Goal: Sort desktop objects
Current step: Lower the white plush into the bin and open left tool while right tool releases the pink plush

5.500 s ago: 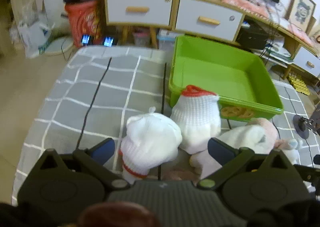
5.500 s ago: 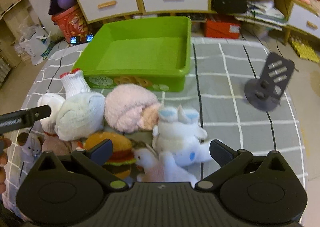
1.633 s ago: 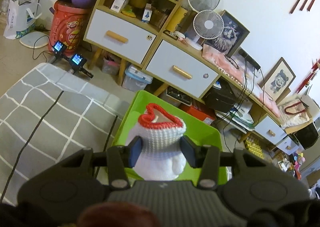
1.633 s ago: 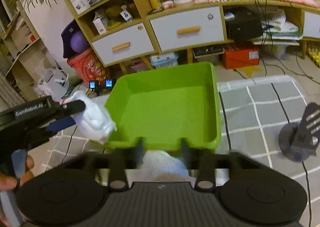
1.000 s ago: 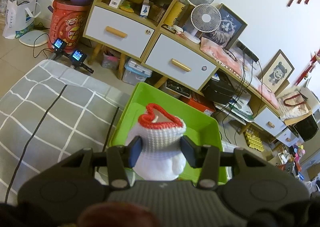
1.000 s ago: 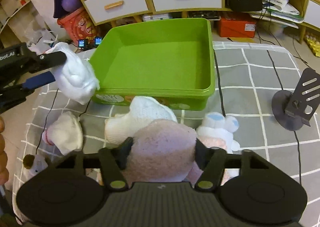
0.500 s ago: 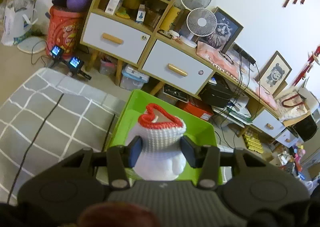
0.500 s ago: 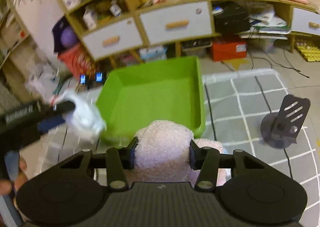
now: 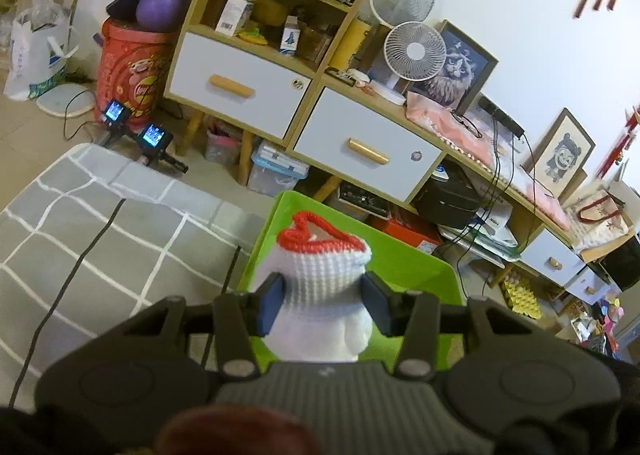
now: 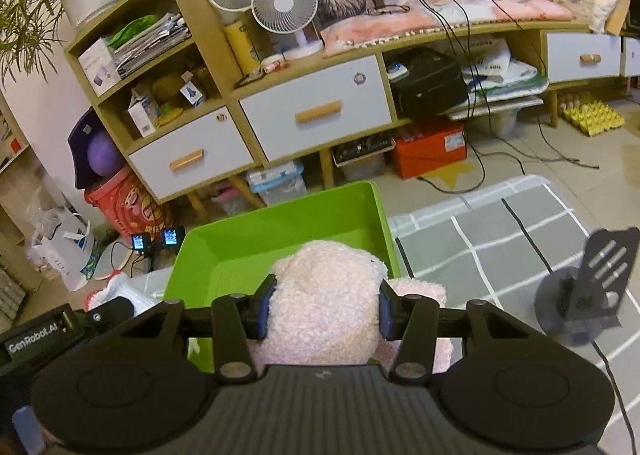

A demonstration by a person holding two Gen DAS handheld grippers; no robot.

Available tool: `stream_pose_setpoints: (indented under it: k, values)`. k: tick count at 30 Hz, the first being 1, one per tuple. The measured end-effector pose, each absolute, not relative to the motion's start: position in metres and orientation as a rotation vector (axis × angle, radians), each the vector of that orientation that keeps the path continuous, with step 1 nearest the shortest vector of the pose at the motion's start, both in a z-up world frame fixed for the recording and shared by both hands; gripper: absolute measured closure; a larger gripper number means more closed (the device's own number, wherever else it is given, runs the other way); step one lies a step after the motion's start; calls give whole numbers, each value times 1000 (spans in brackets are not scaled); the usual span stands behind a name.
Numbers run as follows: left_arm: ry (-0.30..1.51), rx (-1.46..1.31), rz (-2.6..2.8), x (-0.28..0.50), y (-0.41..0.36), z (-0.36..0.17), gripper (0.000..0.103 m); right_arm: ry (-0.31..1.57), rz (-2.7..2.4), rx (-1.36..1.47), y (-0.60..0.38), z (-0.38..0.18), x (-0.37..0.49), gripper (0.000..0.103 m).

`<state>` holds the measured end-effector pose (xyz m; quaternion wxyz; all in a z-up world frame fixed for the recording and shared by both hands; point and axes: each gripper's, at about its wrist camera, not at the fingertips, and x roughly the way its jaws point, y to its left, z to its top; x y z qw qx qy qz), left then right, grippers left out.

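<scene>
My left gripper (image 9: 323, 305) is shut on a white knitted glove with a red cuff (image 9: 320, 295), held in the air over the near left part of the green bin (image 9: 400, 267). My right gripper (image 10: 323, 309) is shut on a fluffy pink plush toy (image 10: 324, 303), held above the near edge of the green bin (image 10: 248, 251). The left gripper's body (image 10: 60, 329) and a bit of the white glove (image 10: 120, 291) show at the lower left of the right wrist view. The bin's inside looks empty where it shows.
The bin sits on a grey checked cloth (image 9: 80, 223). A black phone stand (image 10: 580, 291) stands on the cloth (image 10: 500, 231) to the right. Behind is a wooden cabinet with white drawers (image 9: 240, 83), fans, pictures, a red bucket (image 9: 128, 59) and floor clutter.
Both grippers, open over the toy pile 5.5 s ago, now each hold an item lifted. In the last half second the right gripper with the pink plush has tilted up and moved closer to the bin.
</scene>
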<state>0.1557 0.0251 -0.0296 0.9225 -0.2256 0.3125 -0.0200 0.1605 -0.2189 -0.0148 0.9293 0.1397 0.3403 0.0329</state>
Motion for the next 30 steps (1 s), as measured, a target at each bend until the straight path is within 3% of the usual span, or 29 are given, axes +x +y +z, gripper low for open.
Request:
stream_pose_setpoints:
  k: [9, 12, 24, 27, 30]
  values:
    - [627, -411, -62, 163, 16, -43, 59, 703, 72, 174, -194, -41, 172, 53]
    - [677, -407, -59, 167, 14, -52, 66, 712, 74, 182, -196, -50, 173, 52]
    - [734, -459, -45, 168, 22, -68, 67, 705, 73, 176, -197, -48, 169, 46]
    - [736, -458, -46, 167, 22, -67, 66, 703, 72, 169, -196, -46, 168, 42]
    - [742, -446, -48, 166, 21, -65, 65, 707, 76, 173, -197, -43, 167, 30]
